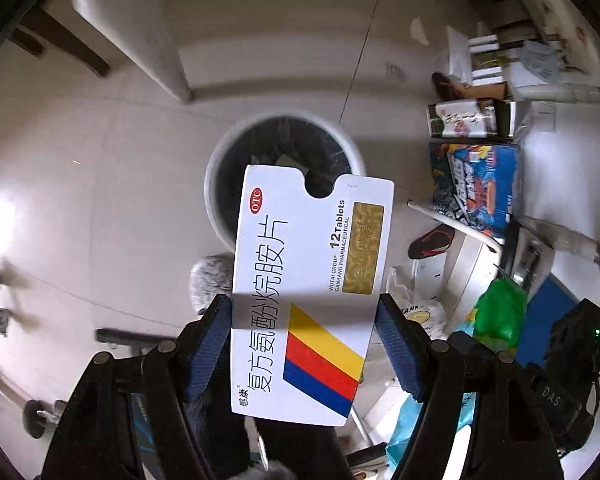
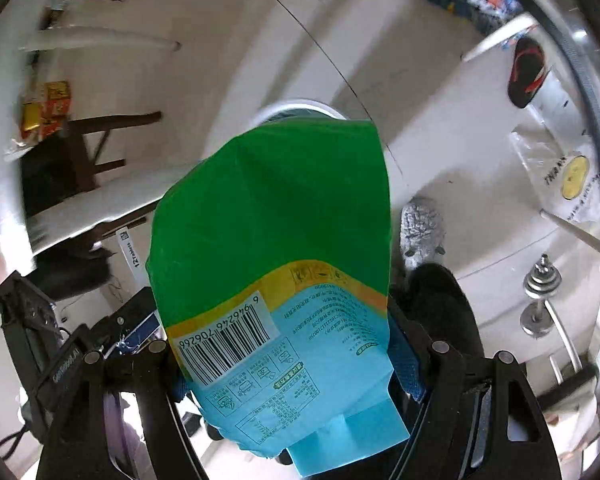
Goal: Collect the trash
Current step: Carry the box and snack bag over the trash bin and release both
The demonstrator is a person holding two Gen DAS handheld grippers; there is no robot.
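My left gripper (image 1: 302, 344) is shut on a flat white medicine box (image 1: 308, 280) with Chinese text and yellow, red and blue stripes. It holds the box in the air, above and in front of a white round trash bin (image 1: 216, 184) with a dark liner on the floor. My right gripper (image 2: 284, 364) is shut on a green and light-blue pouch (image 2: 276, 256) with a barcode. The pouch hides most of the bin; only its white rim (image 2: 296, 106) shows above it. The pouch also shows in the left wrist view (image 1: 500, 312).
Pale tiled floor all around. Right of the bin are stacked colourful boxes (image 1: 476, 188), books and a black-and-red slipper (image 1: 432, 242). A grey furry slipper (image 2: 422, 232) lies near the bin. Dumbbells (image 2: 540, 292) and a plastic bag (image 2: 572, 180) lie to the right; chair legs (image 2: 100, 148) stand left.
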